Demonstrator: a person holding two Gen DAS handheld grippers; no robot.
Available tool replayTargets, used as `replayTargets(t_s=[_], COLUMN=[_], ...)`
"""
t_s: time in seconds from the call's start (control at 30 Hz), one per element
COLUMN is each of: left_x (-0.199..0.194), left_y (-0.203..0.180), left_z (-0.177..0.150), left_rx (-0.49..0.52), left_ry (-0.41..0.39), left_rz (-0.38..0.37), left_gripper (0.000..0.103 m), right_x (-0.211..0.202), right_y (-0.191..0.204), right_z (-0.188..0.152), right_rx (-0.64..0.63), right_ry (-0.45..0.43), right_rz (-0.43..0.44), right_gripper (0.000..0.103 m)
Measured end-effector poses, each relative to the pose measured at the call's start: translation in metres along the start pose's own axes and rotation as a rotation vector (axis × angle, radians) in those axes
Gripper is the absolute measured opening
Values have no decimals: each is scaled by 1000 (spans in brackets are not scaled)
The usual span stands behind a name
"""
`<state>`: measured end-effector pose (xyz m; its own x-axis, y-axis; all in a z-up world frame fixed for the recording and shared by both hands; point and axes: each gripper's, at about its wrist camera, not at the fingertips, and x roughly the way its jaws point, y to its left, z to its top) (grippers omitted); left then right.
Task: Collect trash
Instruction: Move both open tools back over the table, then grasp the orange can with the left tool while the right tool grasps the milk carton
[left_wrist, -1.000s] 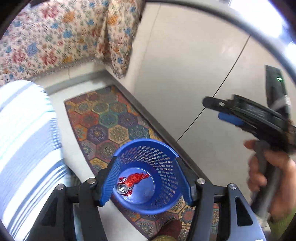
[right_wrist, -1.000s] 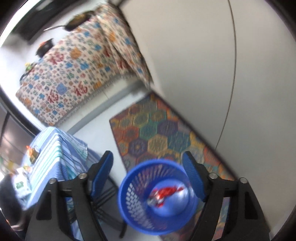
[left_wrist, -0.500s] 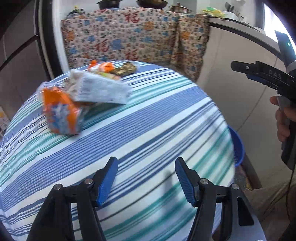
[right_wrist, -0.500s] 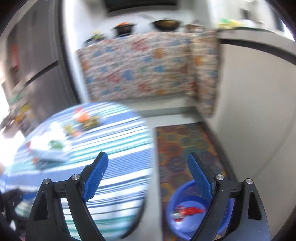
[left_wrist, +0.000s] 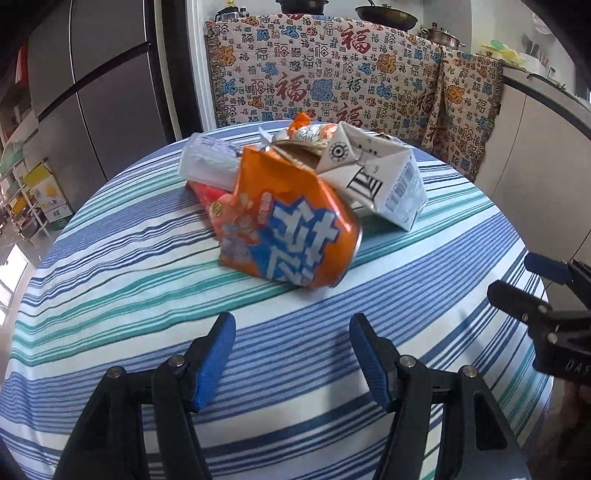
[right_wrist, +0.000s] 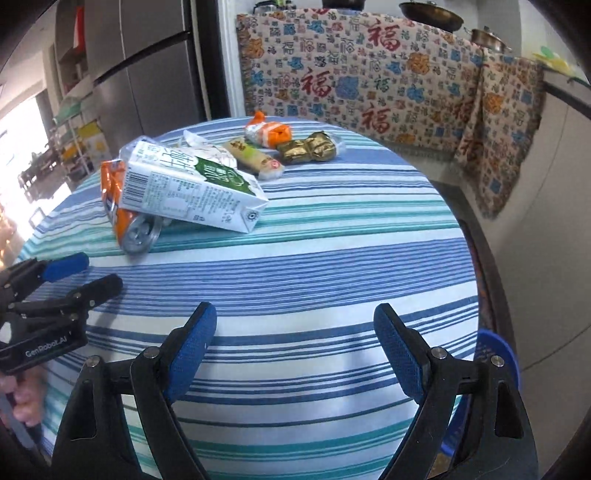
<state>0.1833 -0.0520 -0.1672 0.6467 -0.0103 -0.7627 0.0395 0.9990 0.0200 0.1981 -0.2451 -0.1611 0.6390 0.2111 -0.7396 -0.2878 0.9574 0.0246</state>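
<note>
A pile of trash lies on the round striped table (left_wrist: 129, 258). In the left wrist view a crushed orange can (left_wrist: 291, 229) lies nearest, with a white milk carton (left_wrist: 376, 177) behind it and a pale wrapper (left_wrist: 207, 158) to the left. My left gripper (left_wrist: 291, 332) hovers open just short of the can, nothing between its fingers. In the right wrist view the carton (right_wrist: 192, 184) rests on the can (right_wrist: 125, 218); a gold wrapper (right_wrist: 306, 147), an orange-white wrapper (right_wrist: 266, 131) and a snack bar (right_wrist: 255, 157) lie beyond. My right gripper (right_wrist: 295, 325) is open and empty over the table (right_wrist: 332, 266).
A blue mesh basket (right_wrist: 495, 354) stands on the floor beside the table's right edge. A patterned cloth (left_wrist: 332, 74) covers the counter behind, with pans on top. A grey fridge (left_wrist: 92, 92) stands at the left. Each gripper shows at the other view's edge.
Both views swung from the blue basket on the floor, which holds a red crushed can, up onto the table. The trash pile now lies close before the left gripper.
</note>
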Motion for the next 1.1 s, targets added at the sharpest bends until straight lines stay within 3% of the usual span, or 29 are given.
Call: replayTargets(t_s=[0.17,0.33,0.47,0.67,0.9,1.1], left_x=[16,5,-8,-23,-23,-16], left_y=[-4,64,110,107,88,95], left_z=[22,9,-12,-26,-22,-21], left_rx=[-37,-183,-205,-108,-10,-52], left_ry=[-14,6,35,5,-30,-12], left_rz=[49,63,116,-18,-47,-59], left_gripper=[65,67,66,67,68,68], right_x=[-1,-6,-6,-3,-6,22], right_y=[-4,1,7,27,61,112], right_z=[-2,3,8,10,11,23], right_rx=[-4,-38,-56,-87,-156,-274], right_ry=[-4,-26,-35,-41,-48,-25], right_rz=[7,18,44,71,151,134], right_gripper=[88,88,88,88,88,88])
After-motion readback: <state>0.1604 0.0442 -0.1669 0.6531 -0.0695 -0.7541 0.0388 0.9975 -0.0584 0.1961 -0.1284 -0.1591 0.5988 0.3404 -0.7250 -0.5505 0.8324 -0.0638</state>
